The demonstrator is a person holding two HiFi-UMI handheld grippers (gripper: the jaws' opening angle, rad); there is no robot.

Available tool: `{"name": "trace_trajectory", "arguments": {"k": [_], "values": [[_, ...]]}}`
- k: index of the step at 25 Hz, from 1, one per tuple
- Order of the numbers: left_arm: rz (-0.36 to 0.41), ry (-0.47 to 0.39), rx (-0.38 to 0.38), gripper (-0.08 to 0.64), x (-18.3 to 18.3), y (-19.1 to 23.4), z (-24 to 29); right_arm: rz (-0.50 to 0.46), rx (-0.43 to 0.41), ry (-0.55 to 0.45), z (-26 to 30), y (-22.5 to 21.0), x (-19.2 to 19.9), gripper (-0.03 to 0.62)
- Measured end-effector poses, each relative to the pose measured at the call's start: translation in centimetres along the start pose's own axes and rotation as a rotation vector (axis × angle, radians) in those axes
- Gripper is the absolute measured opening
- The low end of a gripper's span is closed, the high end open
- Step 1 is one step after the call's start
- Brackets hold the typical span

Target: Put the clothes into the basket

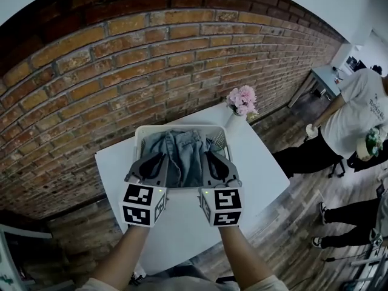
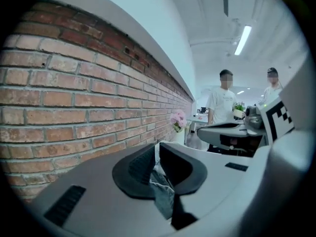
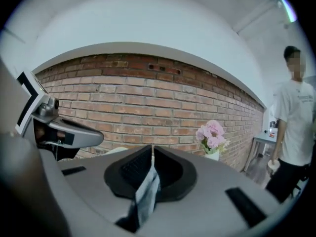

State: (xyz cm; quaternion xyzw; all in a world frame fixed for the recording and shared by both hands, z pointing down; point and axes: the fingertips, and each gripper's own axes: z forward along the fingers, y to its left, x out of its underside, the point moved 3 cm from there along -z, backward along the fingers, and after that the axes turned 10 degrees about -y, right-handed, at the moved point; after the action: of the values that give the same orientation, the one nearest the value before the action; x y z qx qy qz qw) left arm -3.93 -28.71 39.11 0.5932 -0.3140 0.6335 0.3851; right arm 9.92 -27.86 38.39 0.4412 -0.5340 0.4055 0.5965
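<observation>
Brick wall [image 1: 121, 71] fills the left and the back of what I see from the head view, and a white table [image 1: 260, 180] stands against it. On my left side the left gripper [image 1: 155, 162] reaches over the near rim of the white basket [image 1: 182, 128], its marker cube [image 1: 143, 204] facing up at me. In the left gripper view its jaws are drawn together on a fold of blue denim [image 2: 162, 189], with the cloth pinched between the dark pads and hanging out below them.

In the middle, the denim garment [image 1: 182, 153] lies bunched inside the basket, which sits on the far half of the table, close to the wall. The cloth is spread between my two grippers, and each holds it at the near edge.

Further right, the right gripper [image 1: 213, 162] mirrors the left one, just beside it and over the same rim. The right gripper view shows its jaws closed on a pale strip of the same denim [image 3: 147, 194], which trails down from between the pads.

Beyond the basket's right corner a vase of pink flowers [image 1: 242, 100] stands on the table, next to the basket; I cannot tell whether they touch. At the far right a person in a white T-shirt [image 1: 357, 114] stands on the wooden floor [image 1: 291, 235], well apart from the table.
</observation>
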Motion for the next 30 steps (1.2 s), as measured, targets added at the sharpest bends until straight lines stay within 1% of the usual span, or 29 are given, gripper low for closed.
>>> {"name": "trace_trajectory", "arguments": {"k": [4, 8, 11, 13, 16, 20, 25, 30], "values": [[0.052, -0.047, -0.015, 0.025, -2.0, -1.3, -2.5, 0.014, -0.014, -0.065, -2.3, 1.4, -2.8, 0.008], [0.102, -0.105, -0.018, 0.018, -4.3, -2.9, -5.1, -0.005, -0.018, -0.121, -5.0, 2.7, -5.3, 0.008], [0.133, -0.146, -0.019, 0.015, -5.7, -4.0, -7.1, -0.007, -0.018, -0.147, -7.0, 3.6, -6.6, 0.006], [0.150, -0.165, -0.022, 0.015, -6.4, -4.6, -8.4, -0.029, -0.010, -0.153, -8.3, 4.1, -7.4, 0.006], [0.131, -0.192, -0.020, 0.014, -7.1, -5.5, -10.3, -0.063, -0.016, -0.185, -10.1, 5.1, -8.5, 0.006], [0.106, -0.204, -0.016, 0.014, -7.5, -6.7, -12.4, -0.070, -0.028, -0.216, -12.4, 6.4, -9.5, 0.006], [0.122, -0.190, -0.006, 0.014, -7.0, -8.2, -14.5, -0.068, -0.034, -0.218, -14.6, 7.6, -9.6, 0.006], [0.112, -0.181, 0.008, 0.014, -6.6, -9.1, -15.3, -0.060, -0.039, -0.199, -15.4, 8.1, -9.2, 0.006]]}}
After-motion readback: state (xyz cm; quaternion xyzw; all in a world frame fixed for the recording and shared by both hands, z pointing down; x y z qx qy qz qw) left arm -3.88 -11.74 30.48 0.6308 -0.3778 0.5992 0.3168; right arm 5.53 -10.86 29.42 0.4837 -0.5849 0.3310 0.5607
